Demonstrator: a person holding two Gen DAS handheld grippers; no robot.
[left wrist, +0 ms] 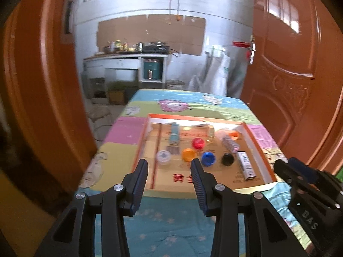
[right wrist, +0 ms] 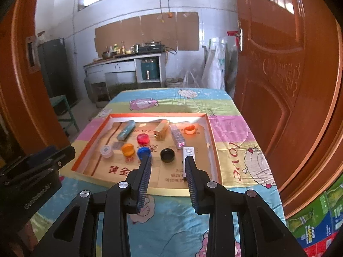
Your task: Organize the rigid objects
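A shallow orange-rimmed cardboard tray (left wrist: 260,150) (right wrist: 211,128) lies on the table. In it lie a clear cap (left wrist: 163,157) (right wrist: 106,151), an orange cap (left wrist: 188,154) (right wrist: 128,149), a red cap (left wrist: 198,143) (right wrist: 142,138), a blue cap (left wrist: 208,158) (right wrist: 143,152), a black cap (left wrist: 227,159) (right wrist: 167,154), a teal box (left wrist: 174,136) (right wrist: 126,130), a white tube box (left wrist: 246,165) (right wrist: 188,151), a gold box (right wrist: 161,130) and an orange ring (right wrist: 190,129). My left gripper (left wrist: 169,165) is open and empty, above the tray's near edge. My right gripper (right wrist: 168,160) is open and empty, over the tray's near part.
The table carries a colourful cartoon cloth (right wrist: 246,150). Orange-brown doors (left wrist: 295,64) (right wrist: 289,75) stand on both sides. A kitchen counter (right wrist: 128,60) with a stove is at the back. A green stool (right wrist: 62,107) stands left of the table.
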